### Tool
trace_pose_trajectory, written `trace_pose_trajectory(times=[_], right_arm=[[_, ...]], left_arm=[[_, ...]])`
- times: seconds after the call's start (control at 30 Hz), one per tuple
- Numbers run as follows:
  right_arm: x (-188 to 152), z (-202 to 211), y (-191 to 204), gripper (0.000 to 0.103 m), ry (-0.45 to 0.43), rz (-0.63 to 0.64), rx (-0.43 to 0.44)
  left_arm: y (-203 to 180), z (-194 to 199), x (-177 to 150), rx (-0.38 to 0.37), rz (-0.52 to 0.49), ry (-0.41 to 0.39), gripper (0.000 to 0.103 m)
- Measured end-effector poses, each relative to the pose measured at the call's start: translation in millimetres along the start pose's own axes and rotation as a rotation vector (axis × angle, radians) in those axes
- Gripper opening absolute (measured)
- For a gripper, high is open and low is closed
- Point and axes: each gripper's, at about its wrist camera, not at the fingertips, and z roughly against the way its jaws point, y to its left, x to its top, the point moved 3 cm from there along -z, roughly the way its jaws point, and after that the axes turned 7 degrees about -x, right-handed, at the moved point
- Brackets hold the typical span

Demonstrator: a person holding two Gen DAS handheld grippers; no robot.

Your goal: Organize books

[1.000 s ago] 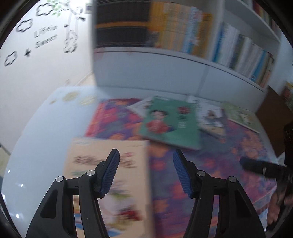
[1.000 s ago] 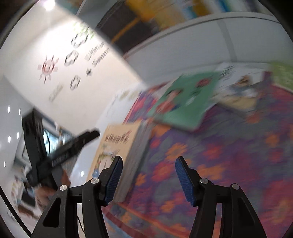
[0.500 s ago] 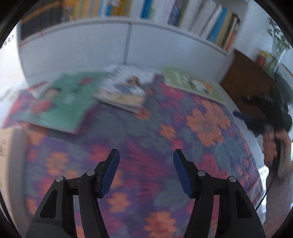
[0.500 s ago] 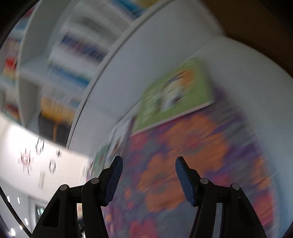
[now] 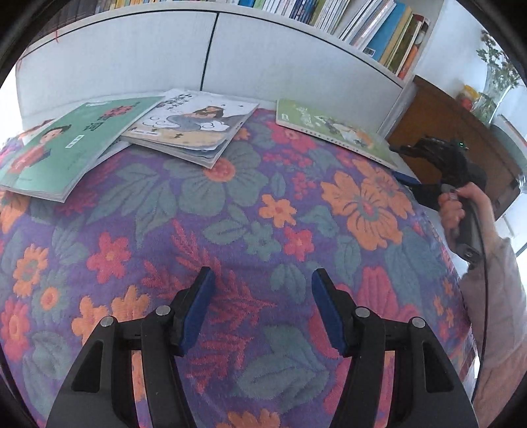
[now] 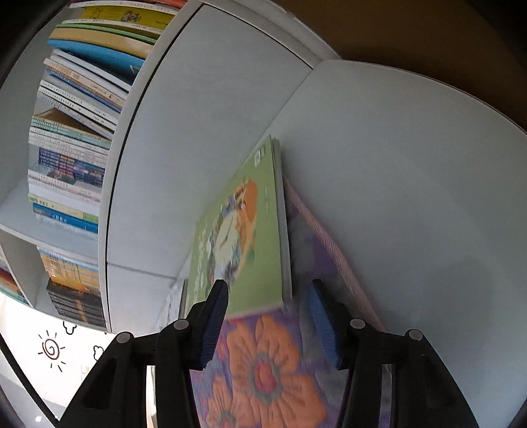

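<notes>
Three books lie at the back of the floral cloth (image 5: 230, 214): a dark green one with a child on it (image 5: 59, 148), a pale illustrated one (image 5: 191, 128), and a light green one (image 5: 332, 131) at the right. My left gripper (image 5: 263, 280) hovers open over the cloth with nothing between its fingers. My right gripper (image 6: 266, 293) is rolled sideways at the near end of the light green book (image 6: 240, 230). Its jaws are closing, the book's near edge shows in the gap, and the pads do not press on it. A hand (image 5: 454, 204) holds that gripper at the table's right edge.
A white bookcase with rows of books (image 5: 378, 29) stands right behind the table. A brown wooden cabinet (image 5: 444, 121) with a vase of greenery (image 5: 494, 82) is at the far right. Bare white tabletop (image 6: 411, 197) lies beside the cloth's right edge.
Both views swung from the stack at the left end to the right end. My right gripper rolled, came up to the light green book and narrowed. My left gripper sank nearer the cloth.
</notes>
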Motion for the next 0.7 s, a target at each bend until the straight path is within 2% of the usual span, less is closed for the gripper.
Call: trace_pose_trajectory(times=[0.2, 0.23, 0.27, 0.3, 0.33, 0.53, 0.7], right_arm=[[1.2, -11.7, 4.2, 0.046, -0.033, 0.03, 0.033], [0.7, -11.9, 3.9, 0.042, -0.028, 0.024, 0.042], [-1.0, -12.7, 2.4, 0.03, -0.01, 0.017, 0.052], [-2.1, -13.6, 0.1, 0.023, -0.003, 0.01, 0.05], [-3.4, -14.0, -1.0, 0.02, -0.002, 0.0, 0.056], [-23.9, -14.2, 19.4, 0.016, 0.112, 0.049, 0.152], [-63.1, -15.8, 49.5, 0.016, 0.12, 0.153, 0.087]], left_arm=[[1.0, -0.9, 0.5, -0.01, 0.002, -0.01, 0.061], [0.9, -0.9, 0.6, -0.01, 0.003, -0.009, 0.061], [0.6, -1.0, 0.8, -0.01, 0.003, -0.01, 0.061], [0.1, -1.1, 0.7, -0.008, 0.002, -0.009, 0.061], [-0.2, -1.2, 0.7, -0.006, 0.001, -0.009, 0.061], [-0.4, -1.2, 1.2, -0.008, 0.001, -0.01, 0.061], [0.6, 1.1, 2.2, -0.014, 0.02, -0.006, 0.061]])
